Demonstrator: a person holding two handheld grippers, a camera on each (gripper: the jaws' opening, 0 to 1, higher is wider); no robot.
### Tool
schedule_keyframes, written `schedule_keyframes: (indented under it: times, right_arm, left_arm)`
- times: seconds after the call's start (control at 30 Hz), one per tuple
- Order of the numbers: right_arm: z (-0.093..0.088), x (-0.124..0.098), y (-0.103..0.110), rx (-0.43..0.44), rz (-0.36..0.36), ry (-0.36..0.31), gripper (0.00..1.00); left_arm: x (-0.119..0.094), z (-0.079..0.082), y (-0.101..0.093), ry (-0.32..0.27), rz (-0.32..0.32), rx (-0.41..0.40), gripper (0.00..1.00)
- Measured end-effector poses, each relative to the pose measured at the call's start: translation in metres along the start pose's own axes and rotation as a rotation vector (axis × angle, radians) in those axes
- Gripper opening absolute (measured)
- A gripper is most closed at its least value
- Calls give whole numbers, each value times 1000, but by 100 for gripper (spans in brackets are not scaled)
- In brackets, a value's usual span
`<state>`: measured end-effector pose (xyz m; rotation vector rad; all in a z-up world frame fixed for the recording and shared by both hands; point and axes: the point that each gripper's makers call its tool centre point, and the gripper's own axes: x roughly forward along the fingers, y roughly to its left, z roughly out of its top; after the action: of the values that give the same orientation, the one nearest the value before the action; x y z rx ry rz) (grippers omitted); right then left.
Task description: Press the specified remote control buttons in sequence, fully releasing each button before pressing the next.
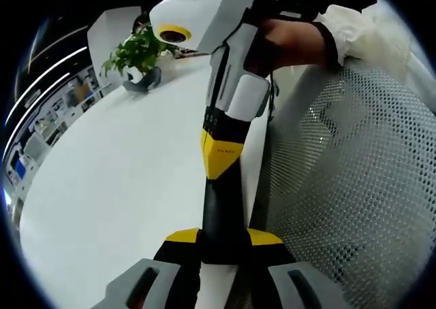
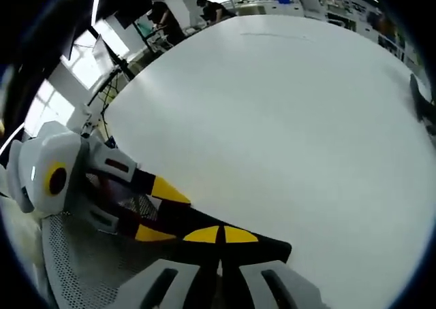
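Observation:
My left gripper (image 1: 223, 237) has its yellow-tipped jaws set against both sides of a long black bar. That bar is the joined black fingers (image 1: 222, 207) of my right gripper (image 1: 221, 186), which comes down from the top, held by a hand (image 1: 293, 43) in a white sleeve. In the right gripper view my right gripper (image 2: 219, 235) is shut, its yellow halves meeting. My left gripper (image 2: 178, 214) reaches in from the left there, its two yellow jaws spread around the black fingers. Both grippers hang at the edge of a bare white table (image 1: 122, 173).
A potted green plant (image 1: 139, 57) stands at the table's far end. A white mesh chair back (image 1: 354, 186) sits beside the table edge, also seen as mesh (image 2: 75, 261) under the left gripper. Office desks and people (image 2: 163, 16) lie beyond the table (image 2: 272, 118).

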<state>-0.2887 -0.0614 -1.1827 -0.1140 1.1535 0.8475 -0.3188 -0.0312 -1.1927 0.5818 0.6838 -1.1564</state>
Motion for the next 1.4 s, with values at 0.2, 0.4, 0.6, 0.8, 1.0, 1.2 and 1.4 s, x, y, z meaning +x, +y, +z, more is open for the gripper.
schedule_keyframes:
  times: [0.2, 0.4, 0.6, 0.8, 1.0, 1.2, 1.4]
  right_arm:
    - [1, 1, 0, -41, -3, -9, 0]
    - [1, 3, 1, -119, -12, -16, 0]
    - [1, 6, 1, -176, -32, -11, 0]
    - [1, 7, 0, -186, -32, -5, 0]
    - [2, 8, -1, -170, -27, 13, 0]
    - [3, 7, -2, -97, -23, -14, 0]
    - [2, 5, -1, -67, -12, 5, 0]
  left_arm:
    - [0, 0, 0, -1, -2, -6, 24]
    - [0, -1, 0, 0, -5, -11, 24]
    - [0, 0, 0, -1, -3, -2, 24]
    - [0, -1, 0, 0, -5, -15, 24]
    - [0, -1, 1, -1, -7, -41, 24]
    - [1, -2, 1, -1, -10, -70, 24]
    - [1, -2, 1, 2, -9, -76, 24]
